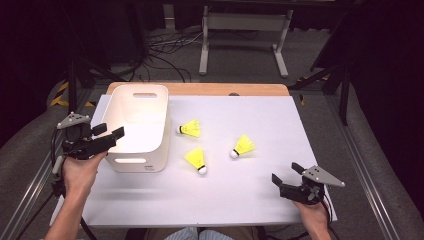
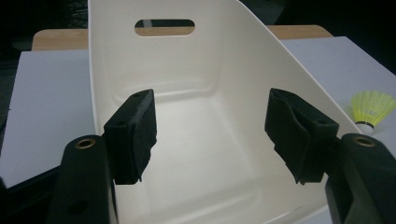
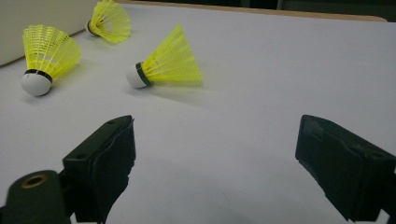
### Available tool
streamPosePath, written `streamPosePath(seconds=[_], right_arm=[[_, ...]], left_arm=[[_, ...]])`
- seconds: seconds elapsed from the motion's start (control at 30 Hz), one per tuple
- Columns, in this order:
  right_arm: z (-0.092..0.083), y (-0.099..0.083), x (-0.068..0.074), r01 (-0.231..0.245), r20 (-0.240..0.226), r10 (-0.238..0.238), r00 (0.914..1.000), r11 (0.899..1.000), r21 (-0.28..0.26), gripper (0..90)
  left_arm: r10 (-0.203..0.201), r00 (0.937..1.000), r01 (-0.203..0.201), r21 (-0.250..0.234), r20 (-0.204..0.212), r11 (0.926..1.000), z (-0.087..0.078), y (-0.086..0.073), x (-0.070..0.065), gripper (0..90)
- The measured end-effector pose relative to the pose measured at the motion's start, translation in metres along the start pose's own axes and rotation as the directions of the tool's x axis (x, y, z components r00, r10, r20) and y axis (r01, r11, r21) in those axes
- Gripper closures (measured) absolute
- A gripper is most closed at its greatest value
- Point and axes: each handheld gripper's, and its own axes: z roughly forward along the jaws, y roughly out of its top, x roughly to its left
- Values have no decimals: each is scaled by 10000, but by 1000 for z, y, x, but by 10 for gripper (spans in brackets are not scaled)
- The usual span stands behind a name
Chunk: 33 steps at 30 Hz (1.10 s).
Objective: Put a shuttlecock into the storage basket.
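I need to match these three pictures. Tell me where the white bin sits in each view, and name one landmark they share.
High view: the white bin stands left of centre on the white sheet, beside the left gripper.
Left gripper view: the bin spreads across the middle, its open inside facing the camera.
Right gripper view: a strip of its wall at the top left corner.
Shared landmark: the yellow shuttlecock nearest the bin.

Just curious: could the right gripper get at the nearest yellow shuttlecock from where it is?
Probably yes. The right gripper is open, and bare table lies between it and the nearest shuttlecock.
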Motion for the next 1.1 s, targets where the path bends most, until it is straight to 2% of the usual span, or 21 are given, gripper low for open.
streamPosePath(seconds=[0.67,0.73,1.1], right_arm=[[0,0,0,18,-38,-18,10000,10000,30,125],[0,0,0,20,-45,-20,10000,10000,26,125],[0,0,0,-53,-12,53,10000,10000,41,125]], left_arm=[[381,9979,-393,217,515,9990,14,5,-23,340],[504,9969,-520,261,600,9983,16,6,-27,342],[661,9924,-697,316,1040,9971,23,11,-40,346]])
